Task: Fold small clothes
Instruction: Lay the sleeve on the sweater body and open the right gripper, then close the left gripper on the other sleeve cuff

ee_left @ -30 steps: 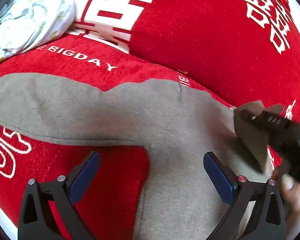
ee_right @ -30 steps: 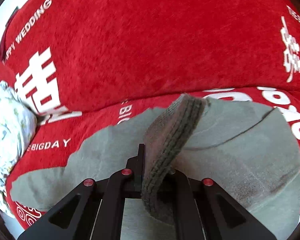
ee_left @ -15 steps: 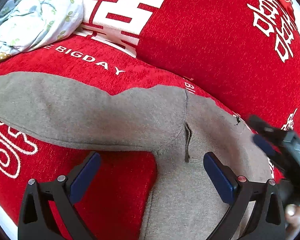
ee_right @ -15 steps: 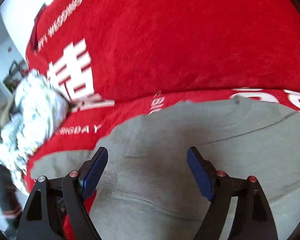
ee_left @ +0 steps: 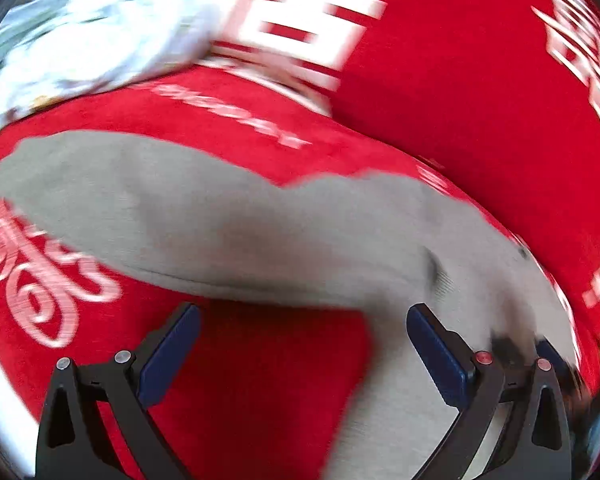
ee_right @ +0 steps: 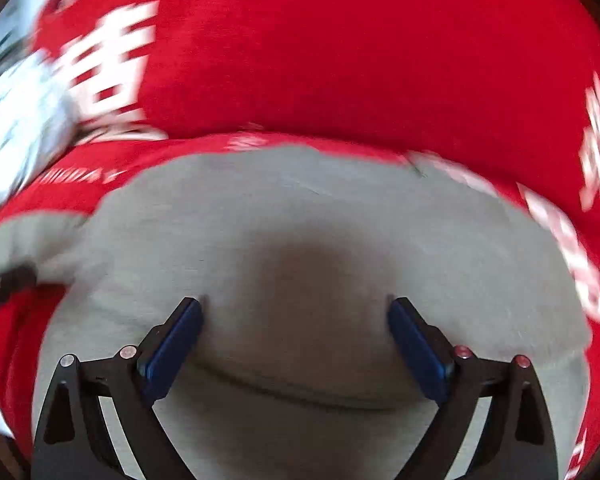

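Across the red cover, the grey garment is spread flat toward twelve o'clock; right gripper, jaws just opened, and left gripper are held apart, empty, likely for regrasping.

Red printed cover – pale floral bundle.

Quick count from where I'm standing: one grey garment spread flat, just the one. One red cover under it, with white lettering all over. One pale floral bundle of cloth up at about 10 o'clock. Two grippers, left gripper and right gripper, each with two blue pads, so four pads total.
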The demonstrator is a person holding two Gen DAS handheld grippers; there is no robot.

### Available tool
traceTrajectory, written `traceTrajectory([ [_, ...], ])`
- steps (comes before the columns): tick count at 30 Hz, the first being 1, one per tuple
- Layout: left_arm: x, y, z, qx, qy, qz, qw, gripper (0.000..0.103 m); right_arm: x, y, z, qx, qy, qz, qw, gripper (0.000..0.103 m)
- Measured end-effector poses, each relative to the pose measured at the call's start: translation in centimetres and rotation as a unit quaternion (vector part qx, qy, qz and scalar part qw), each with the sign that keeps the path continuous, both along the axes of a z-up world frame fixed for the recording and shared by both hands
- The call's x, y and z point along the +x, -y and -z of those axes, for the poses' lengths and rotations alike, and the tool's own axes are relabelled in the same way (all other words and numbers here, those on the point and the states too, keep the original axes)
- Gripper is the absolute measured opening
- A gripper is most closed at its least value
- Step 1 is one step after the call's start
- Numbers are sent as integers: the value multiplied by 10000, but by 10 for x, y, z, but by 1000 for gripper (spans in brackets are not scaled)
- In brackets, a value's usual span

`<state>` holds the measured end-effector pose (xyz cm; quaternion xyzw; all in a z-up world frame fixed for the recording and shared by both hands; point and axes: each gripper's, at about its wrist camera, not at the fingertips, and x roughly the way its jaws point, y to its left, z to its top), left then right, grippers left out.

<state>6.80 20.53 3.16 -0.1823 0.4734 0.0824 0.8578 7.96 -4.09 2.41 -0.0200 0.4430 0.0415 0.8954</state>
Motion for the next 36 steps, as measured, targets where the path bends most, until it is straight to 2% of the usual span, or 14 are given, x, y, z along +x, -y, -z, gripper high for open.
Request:
traceTrajectory([
  [2,-4,-33,2,69,-104,-749,9971,103,-2,-17,6,-357,30,-247,9991,98],
  [4,-10,-73,8,67,-318,-1578,9869,103,-1,-18,6,-358,31,-256,9990,101],
  [7,-16,-125,21,89,-656,-2547,9647,103,6,0,11,241,-244,-201,9992,102],
  [10,-17,-175,19,290,-739,-3401,9370,103,3,2,12,303,-224,-199,9991,102],
  [12,-12,-198,26,194,-886,-3555,9303,103,1,-2,12,226,-216,-208,9993,102],
  [16,13,-216,28,501,-1013,-3424,9327,103,0,1,11,254,-224,-204,9992,102],
  [21,17,-223,29,430,-887,-3254,9404,101,1,0,11,225,-220,-201,9993,102],
  [23,13,-223,23,528,-661,-3232,9425,77,1,0,11,220,-221,-198,9993,102],
  [25,12,-224,15,260,-344,-3183,9470,17,1,-1,11,225,-220,-198,9993,102],
  [26,10,-231,16,-14,-241,-3129,9495,11,1,-1,11,225,-219,-197,9993,102],
  [27,5,-238,18,-297,-124,-3158,9483,11,1,-1,11,223,-218,-198,9993,102],
  [30,-8,-249,18,-613,43,-3242,9440,11,0,-1,11,228,-222,-198,9993,102],
  [33,-14,-245,6,-289,112,-3333,9423,11,0,-1,11,232,-226,-195,9993,102],
  [36,-15,-237,-7,283,112,-3455,9379,11,0,-2,11,253,-240,-193,9992,102],
])
